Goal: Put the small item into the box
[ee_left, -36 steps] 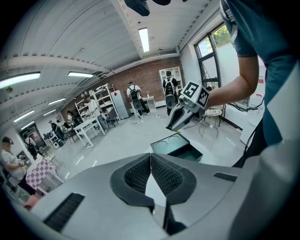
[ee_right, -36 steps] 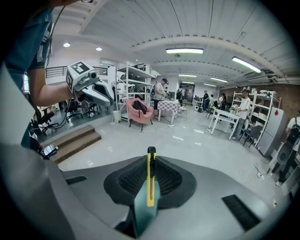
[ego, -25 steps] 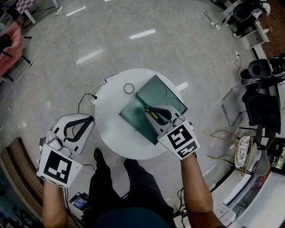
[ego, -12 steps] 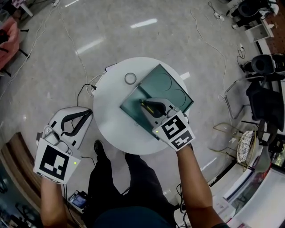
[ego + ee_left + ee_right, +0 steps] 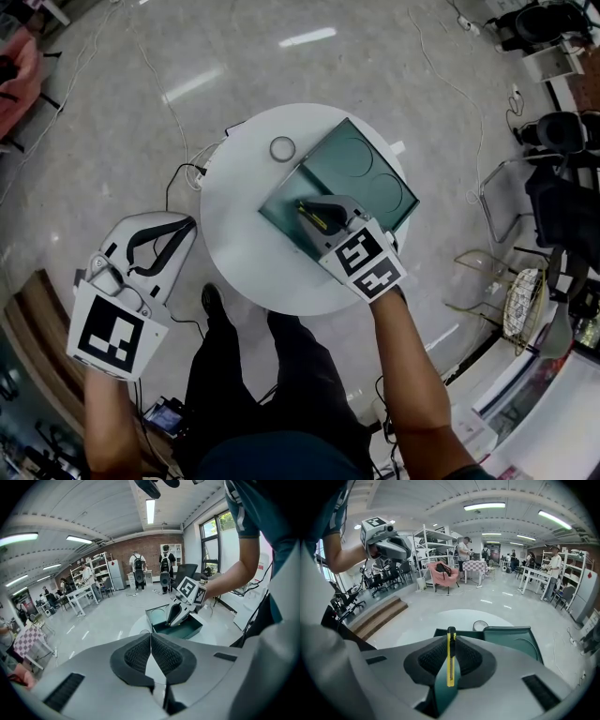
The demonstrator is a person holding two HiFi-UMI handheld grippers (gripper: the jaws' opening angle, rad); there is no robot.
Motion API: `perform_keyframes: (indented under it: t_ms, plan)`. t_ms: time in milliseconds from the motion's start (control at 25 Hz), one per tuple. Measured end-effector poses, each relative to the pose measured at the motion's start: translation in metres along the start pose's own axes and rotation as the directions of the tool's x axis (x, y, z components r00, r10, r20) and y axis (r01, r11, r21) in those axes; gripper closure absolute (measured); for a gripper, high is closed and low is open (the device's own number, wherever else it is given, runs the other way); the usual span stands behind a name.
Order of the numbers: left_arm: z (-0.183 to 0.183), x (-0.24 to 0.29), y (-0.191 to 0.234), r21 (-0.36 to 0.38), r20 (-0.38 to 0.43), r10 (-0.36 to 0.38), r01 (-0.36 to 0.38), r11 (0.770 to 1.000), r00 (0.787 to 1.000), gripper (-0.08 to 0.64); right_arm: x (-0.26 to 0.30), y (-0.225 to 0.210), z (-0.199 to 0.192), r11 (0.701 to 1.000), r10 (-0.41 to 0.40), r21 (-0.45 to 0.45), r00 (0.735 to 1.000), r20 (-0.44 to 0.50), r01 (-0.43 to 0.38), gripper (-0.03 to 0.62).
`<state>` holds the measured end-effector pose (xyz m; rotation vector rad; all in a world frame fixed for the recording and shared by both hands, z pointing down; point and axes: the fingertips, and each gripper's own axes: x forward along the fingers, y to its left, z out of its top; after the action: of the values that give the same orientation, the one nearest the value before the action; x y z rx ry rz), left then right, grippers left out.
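A round white bench (image 5: 239,234) stands in the middle of the head view on a polished grey floor (image 5: 112,122) that mirrors the ceiling lights as bright streaks. Thin cables trail across the floor, and a black cable (image 5: 178,178) runs up to the bench's left edge. On the bench lies a dark green rectangular box (image 5: 279,214), its hinged lid (image 5: 361,173) thrown open towards the upper right. A small pale ring (image 5: 282,148) lies just beside the box at the bench's upper edge. The right tongs (image 5: 450,651) are closed on a yellow-and-black utility knife (image 5: 450,663), which stands upright between the ribbed pads. In the head view the knife's tip sits over the open box, though whether it touches the bottom cannot be told. The left tongs (image 5: 151,644) are at the lower left of the head view, off the bench and over the floor, with their jaws pressed together on nothing. Black office chairs (image 5: 553,131) and a wire basket (image 5: 517,314) crowd the right edge. The gripper views show an open workshop with metal shelving, strip lights, a brick back wall, a pink chair (image 5: 446,573) and several people standing far off.
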<state>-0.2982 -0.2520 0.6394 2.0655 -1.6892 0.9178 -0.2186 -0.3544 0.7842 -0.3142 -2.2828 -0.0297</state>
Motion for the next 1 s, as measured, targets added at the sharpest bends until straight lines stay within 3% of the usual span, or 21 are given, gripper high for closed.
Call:
perform_keyframes:
  t_ms: [360, 680, 1000]
  plan:
    - [-0.006, -0.009, -0.004, 0.006, 0.006, 0.004, -0.004, 1.0, 1.0, 0.54, 0.013, 0.005, -0.018, 0.999, -0.018, -0.052, 0.997, -0.08, 0.014, 0.522]
    - [0.007, -0.036, -0.005, 0.031, 0.015, 0.017, -0.017, 0.999, 1.0, 0.54, 0.005, 0.018, -0.023, 0.999, -0.014, -0.039, 0.994, -0.111, 0.01, 0.52]
    - [0.032, -0.08, -0.01, 0.059, 0.029, 0.033, -0.035, 0.998, 0.999, 0.54, -0.034, 0.032, 0.003, 0.997, -0.054, -0.053, 0.993, -0.104, 0.049, 0.52]
